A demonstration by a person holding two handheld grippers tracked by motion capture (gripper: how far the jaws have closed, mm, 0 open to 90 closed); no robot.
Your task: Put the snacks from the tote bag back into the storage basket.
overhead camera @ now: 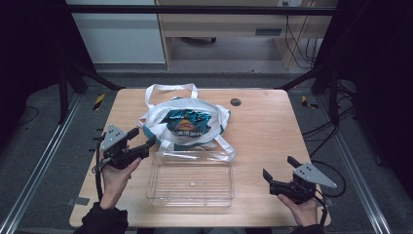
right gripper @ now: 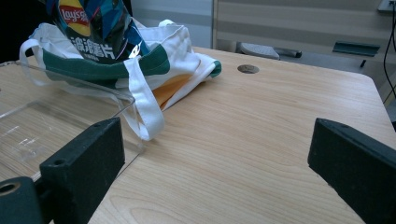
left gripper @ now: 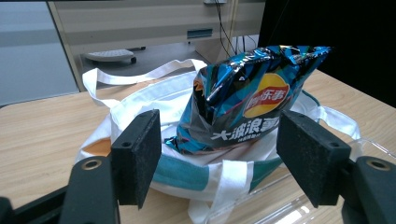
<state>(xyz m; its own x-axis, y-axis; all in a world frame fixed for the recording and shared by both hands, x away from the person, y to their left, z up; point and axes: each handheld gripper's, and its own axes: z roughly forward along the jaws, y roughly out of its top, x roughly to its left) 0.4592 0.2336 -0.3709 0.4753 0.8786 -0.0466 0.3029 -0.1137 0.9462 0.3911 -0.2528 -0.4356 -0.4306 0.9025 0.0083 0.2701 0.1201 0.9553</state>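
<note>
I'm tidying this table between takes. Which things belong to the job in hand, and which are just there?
Part of the job:
chip bag, standing in the bag
white tote bag
clear plastic tray in front of it
left gripper, open, facing the chips

Just there:
right gripper, open, idle
dark round cap in the tabletop

A: where are the hands at?
B: left gripper (overhead camera: 144, 137) sits at the table's left side, jaws spread wide, pointing right. right gripper (overhead camera: 279, 173) is low at the right, jaws wide apart too, pointing left, holding nothing.
</note>
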